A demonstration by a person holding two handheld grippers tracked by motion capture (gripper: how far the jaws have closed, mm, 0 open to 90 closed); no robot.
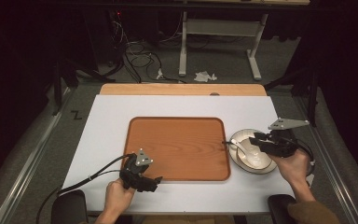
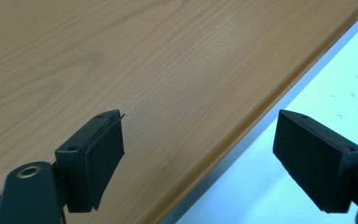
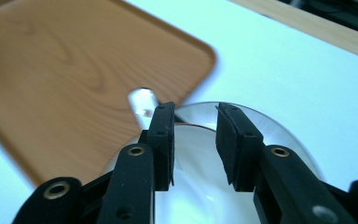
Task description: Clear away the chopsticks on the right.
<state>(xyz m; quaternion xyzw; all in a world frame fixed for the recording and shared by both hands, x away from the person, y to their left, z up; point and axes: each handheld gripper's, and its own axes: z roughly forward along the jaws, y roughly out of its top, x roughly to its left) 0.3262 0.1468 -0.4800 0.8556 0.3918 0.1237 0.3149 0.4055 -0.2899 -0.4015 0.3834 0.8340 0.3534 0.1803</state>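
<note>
A wooden tray (image 1: 177,148) lies in the middle of the white table. Just right of it stands a white bowl (image 1: 254,158) with a white spoon (image 1: 240,150) inside, handle toward the tray. My right gripper (image 1: 258,138) hovers over the bowl. In the right gripper view, the right gripper (image 3: 195,121) has its jaws a narrow gap apart above the bowl (image 3: 279,140), nothing between them, and the spoon (image 3: 142,100) tip pokes out left of them. My left gripper (image 1: 151,181) is at the tray's front edge. It (image 2: 198,123) stands wide open astride the tray (image 2: 121,60) rim.
The white table top (image 1: 107,121) has bare room left of the tray and behind it. A wooden strip (image 1: 182,89) runs along the far edge. Cables and a desk frame (image 1: 219,42) stand on the floor beyond.
</note>
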